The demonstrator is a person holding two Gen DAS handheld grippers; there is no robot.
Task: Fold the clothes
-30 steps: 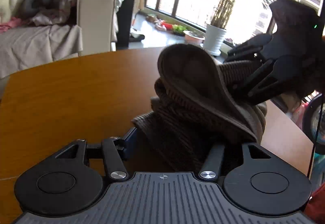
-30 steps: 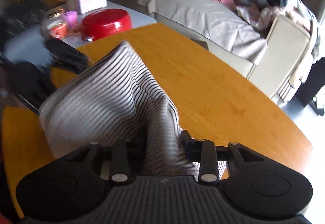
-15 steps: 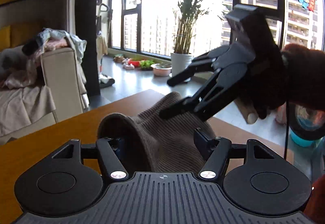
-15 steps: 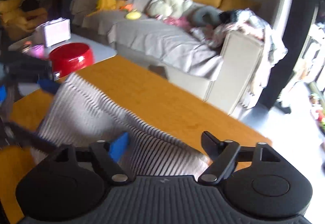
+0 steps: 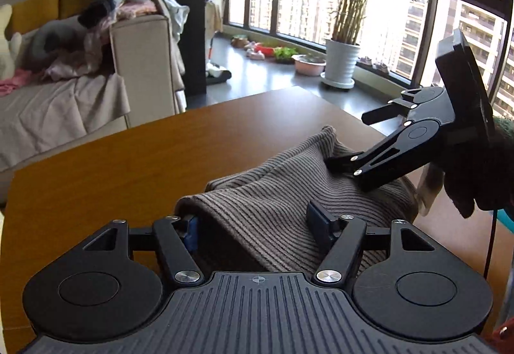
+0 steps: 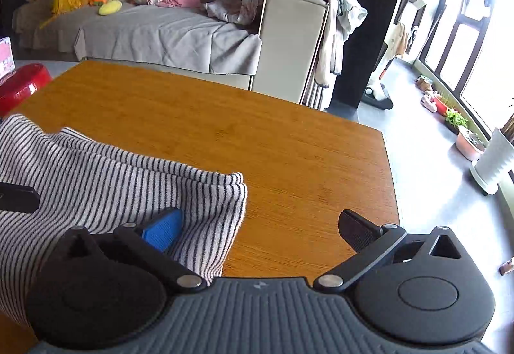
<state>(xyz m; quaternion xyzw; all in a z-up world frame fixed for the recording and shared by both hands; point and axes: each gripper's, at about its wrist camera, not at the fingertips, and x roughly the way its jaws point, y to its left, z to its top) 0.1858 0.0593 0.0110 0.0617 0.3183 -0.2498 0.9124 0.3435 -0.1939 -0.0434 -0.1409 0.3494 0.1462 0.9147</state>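
Note:
A striped grey-and-dark knit garment point(image 5: 282, 193) lies bunched on the wooden table point(image 5: 128, 168). My left gripper point(image 5: 257, 227) is open, its jaws set apart on either side of a fold of the cloth. My right gripper point(image 6: 257, 225) is open wide over the garment's right edge point(image 6: 112, 180); its blue pad point(image 6: 162, 227) rests on the cloth and the other finger point(image 6: 356, 230) is over bare table. The right gripper also shows in the left wrist view point(image 5: 359, 142), open above the garment's far end.
A sofa point(image 6: 167, 30) with piled clothes and soft toys stands beyond the table's far edge. A red stool point(image 6: 19, 87) is at the left. Potted plants point(image 5: 342, 65) and windows are to the right, past the table's edge point(image 6: 390, 168).
Both grippers have let go of the garment and opened. The cloth, held up a second ago, has dropped onto the table. The right gripper has opened wider and shifted right.

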